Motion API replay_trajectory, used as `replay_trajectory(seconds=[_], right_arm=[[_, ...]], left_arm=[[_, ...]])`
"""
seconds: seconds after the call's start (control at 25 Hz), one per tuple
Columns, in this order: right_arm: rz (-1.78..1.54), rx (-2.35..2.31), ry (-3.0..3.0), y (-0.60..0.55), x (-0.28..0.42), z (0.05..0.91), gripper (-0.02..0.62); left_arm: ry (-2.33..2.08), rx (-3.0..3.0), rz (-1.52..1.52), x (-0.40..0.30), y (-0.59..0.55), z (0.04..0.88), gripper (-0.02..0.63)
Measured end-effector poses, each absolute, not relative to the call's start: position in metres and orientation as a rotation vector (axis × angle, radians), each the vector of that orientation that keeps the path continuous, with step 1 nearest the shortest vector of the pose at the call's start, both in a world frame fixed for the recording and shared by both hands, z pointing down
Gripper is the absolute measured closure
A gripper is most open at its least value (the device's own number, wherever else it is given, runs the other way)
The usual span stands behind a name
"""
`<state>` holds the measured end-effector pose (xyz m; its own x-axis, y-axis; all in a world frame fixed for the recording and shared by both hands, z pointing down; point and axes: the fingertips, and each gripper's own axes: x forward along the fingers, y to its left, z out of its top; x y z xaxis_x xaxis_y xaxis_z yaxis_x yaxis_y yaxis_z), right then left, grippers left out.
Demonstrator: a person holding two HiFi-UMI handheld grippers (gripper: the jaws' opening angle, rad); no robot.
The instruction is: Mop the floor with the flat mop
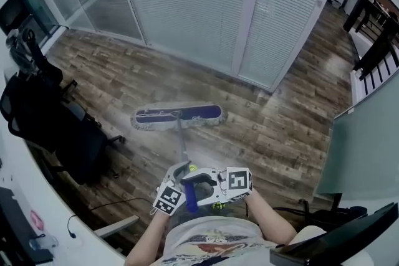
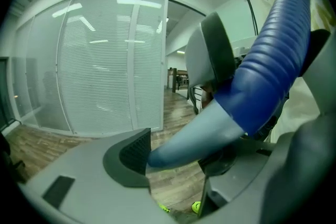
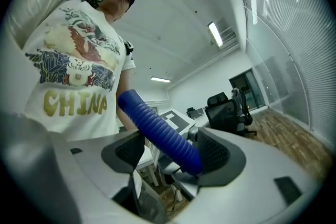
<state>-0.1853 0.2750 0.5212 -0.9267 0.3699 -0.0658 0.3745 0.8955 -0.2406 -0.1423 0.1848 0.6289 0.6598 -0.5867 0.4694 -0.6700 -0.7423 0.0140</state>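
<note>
The flat mop's head (image 1: 177,116), blue with grey fringe, lies flat on the wood floor (image 1: 280,128) ahead of me. Its grey pole (image 1: 182,146) rises back to my hands and ends in a blue ribbed grip (image 1: 189,197). My left gripper (image 1: 179,176) is shut on the pole just below the grip, which fills the left gripper view as pole (image 2: 189,136) and blue grip (image 2: 273,55). My right gripper (image 1: 201,186) is shut on the blue grip (image 3: 160,134), which runs slantwise between its pads (image 3: 214,153). Both grippers sit close together in front of my body.
A black office chair (image 1: 59,128) stands at the left beside a white desk (image 1: 37,196), with a cable (image 1: 93,207) on the floor near it. Glass partitions with blinds (image 1: 193,3) close off the far side. A dark monitor (image 1: 336,243) is at the lower right.
</note>
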Motion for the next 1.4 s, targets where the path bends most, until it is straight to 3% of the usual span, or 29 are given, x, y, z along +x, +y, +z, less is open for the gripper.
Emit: replay_trajectory(seconds=[0.28,1.4], right_arm=[[-0.425,0.574,3.006,0.32,-0.173,0.508,0.313],[-0.353,0.644,2.982,0.269,-0.187,0.475,0.313]], left_arm=[[-1.099,2.67,0.648,-0.133,0.231,0.617,0.383],[-1.189,2.664,0.63,-0.148,0.176,0.586,0.397]])
